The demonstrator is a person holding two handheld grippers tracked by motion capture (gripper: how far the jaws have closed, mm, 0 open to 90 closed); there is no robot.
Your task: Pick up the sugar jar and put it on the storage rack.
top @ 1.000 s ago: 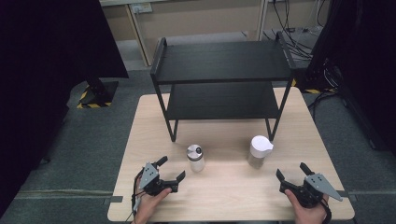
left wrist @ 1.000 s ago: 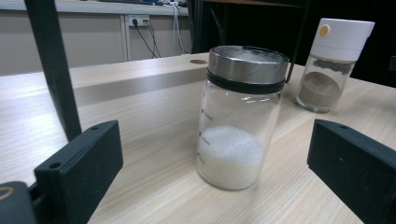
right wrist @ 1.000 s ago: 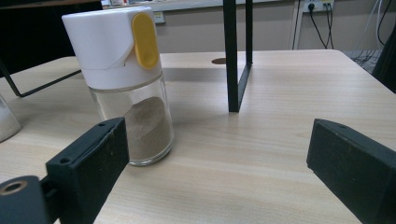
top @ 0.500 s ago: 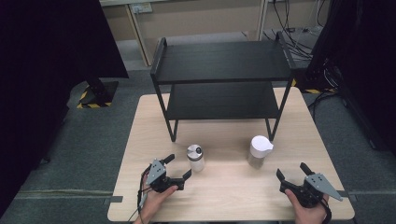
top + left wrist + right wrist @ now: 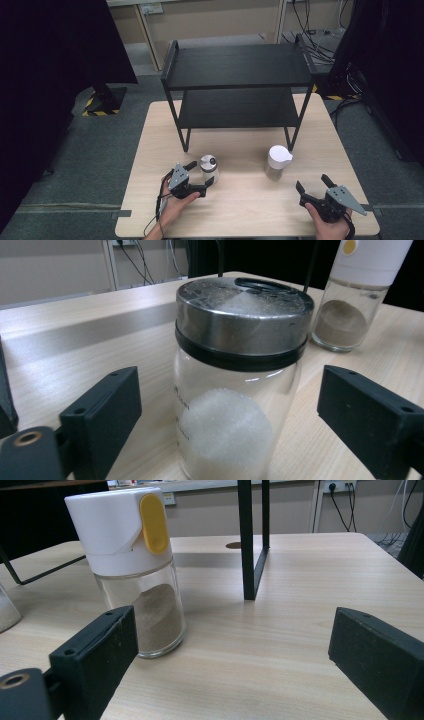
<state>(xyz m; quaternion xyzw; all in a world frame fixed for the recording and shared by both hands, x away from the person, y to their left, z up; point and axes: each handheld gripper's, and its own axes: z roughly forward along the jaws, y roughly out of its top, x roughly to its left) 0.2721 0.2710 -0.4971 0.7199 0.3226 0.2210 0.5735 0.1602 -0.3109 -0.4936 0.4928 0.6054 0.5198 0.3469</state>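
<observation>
Two tools, both still wide: the left tool (image 5: 199,176) has been closing around the salt jar (image 5: 209,168), not pinching yet. Right tool (image 5: 316,189) idles at 5 o'clock of the pepper shaker (image 5: 276,161); next up, probably squeeze and lift.

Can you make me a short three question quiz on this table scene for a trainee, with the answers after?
1. True or false: the left gripper has the metal-lidded jar between its jaws.
2. Which jar stands nearest the right gripper: A, the white-capped one with brown powder; B, a red tin?
3. What stands behind both jars on the table?

Key:
1. True; the jaws have just been closing, pads not yet touching the glass.
2. A.
3. A black two-tier shelf.
</observation>
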